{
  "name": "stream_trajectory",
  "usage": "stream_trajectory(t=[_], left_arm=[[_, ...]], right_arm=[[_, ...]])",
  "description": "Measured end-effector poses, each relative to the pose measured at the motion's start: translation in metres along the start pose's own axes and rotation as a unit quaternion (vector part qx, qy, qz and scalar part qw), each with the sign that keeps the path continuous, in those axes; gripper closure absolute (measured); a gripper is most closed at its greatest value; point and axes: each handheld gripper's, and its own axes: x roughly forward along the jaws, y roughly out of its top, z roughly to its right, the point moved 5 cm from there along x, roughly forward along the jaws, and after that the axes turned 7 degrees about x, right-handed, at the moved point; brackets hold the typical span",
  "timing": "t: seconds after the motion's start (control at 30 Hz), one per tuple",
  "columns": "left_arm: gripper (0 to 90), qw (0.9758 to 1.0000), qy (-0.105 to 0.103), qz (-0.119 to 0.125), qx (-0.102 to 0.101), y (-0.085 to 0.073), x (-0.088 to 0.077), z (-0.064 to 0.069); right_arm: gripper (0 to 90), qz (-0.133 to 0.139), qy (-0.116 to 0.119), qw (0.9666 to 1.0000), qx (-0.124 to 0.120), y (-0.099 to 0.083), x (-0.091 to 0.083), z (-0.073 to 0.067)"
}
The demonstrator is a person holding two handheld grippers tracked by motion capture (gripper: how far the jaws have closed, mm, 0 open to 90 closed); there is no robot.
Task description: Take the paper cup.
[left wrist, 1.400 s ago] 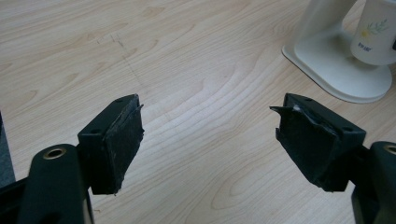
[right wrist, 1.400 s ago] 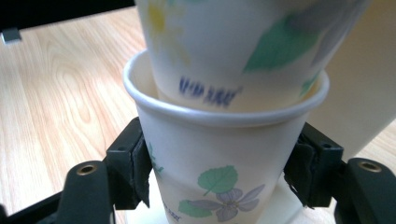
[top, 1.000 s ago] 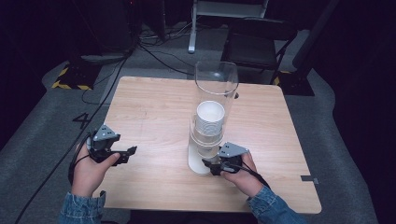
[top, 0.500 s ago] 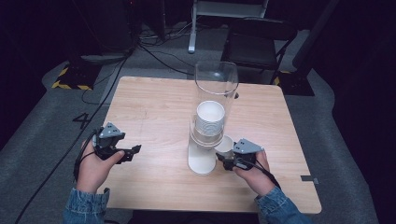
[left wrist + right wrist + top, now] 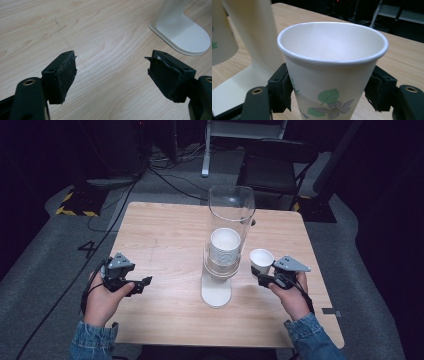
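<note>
Right gripper (image 5: 329,97) is clamped on a paper cup (image 5: 332,72), one black pad pressed to each side of the cup's lower wall; its jaws have just eased a little wider, yet the cup is gripped between them. The cup stands upright with its mouth open to the top, white with a green leaf and a pale flower printed on its side. From the high view the cup (image 5: 261,261) is held above the right part of the table (image 5: 165,235), just right of the cup dispenser (image 5: 225,245) and apart from it. That dispenser is a clear tube on a white foot, with a stack of cups (image 5: 224,246) inside it.

Left gripper (image 5: 112,72) is wide open with nothing between its pads, hovering low over bare wood, the dispenser's white foot (image 5: 182,32) off to its upper right. In the high view it (image 5: 141,285) sits at the table's left, well away from the dispenser.
</note>
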Motion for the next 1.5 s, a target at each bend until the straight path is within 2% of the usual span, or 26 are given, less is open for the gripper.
stream_trajectory(t=[0.03,0.27,0.43,0.57,0.7,0.8,0.83,0.9,1.0,1.1,1.23,1.5], left_arm=[[22.0,1.0000,0.000,0.000,0.000,0.000,0.000,0.000],[21.6,1.0000,-0.002,-0.003,0.002,-0.002,0.002,0.002],[21.7,0.9999,-0.003,-0.014,0.005,-0.004,0.003,0.003],[22.1,0.9998,-0.002,-0.016,0.005,-0.005,0.003,0.003],[22.1,0.9998,0.000,-0.017,0.009,-0.006,0.003,0.003],[22.1,0.9998,-0.001,-0.018,0.004,-0.007,0.002,0.004],[22.1,0.9998,-0.001,-0.018,0.005,-0.007,0.003,0.004],[22.2,0.9998,0.000,-0.019,0.005,-0.008,0.002,0.004],[22.2,0.9998,0.000,-0.020,0.004,-0.008,0.002,0.004],[22.2,0.9998,0.001,-0.019,0.003,-0.009,0.002,0.004],[22.2,0.9998,0.002,-0.021,0.002,-0.010,0.001,0.004],[22.2,0.9997,0.004,-0.023,0.003,-0.012,0.000,0.003]], right_arm=[[31.7,0.000,0.000,1.0000,0.000,0.000,0.000,0.000],[31.6,0.024,0.001,0.9986,0.046,0.009,-0.008,0.026],[30.9,0.035,-0.013,0.9978,0.055,0.009,-0.007,0.044],[30.7,0.028,-0.032,0.9978,0.050,0.006,-0.007,0.060],[31.0,0.028,-0.037,0.9956,0.081,0.002,-0.006,0.072],[31.0,0.030,-0.020,0.9924,0.118,-0.001,-0.004,0.078],[31.0,0.032,-0.011,0.9903,0.135,-0.002,-0.002,0.079],[30.9,0.030,-0.009,0.9891,0.144,-0.004,0.001,0.082],[30.2,0.004,-0.012,0.9918,0.127,-0.011,0.010,0.086],[30.1,-0.002,-0.022,0.9932,0.115,-0.013,0.013,0.087],[29.8,-0.019,-0.037,0.9961,0.078,-0.019,0.023,0.089],[29.4,-0.033,-0.042,0.9964,0.065,-0.026,0.033,0.090]])
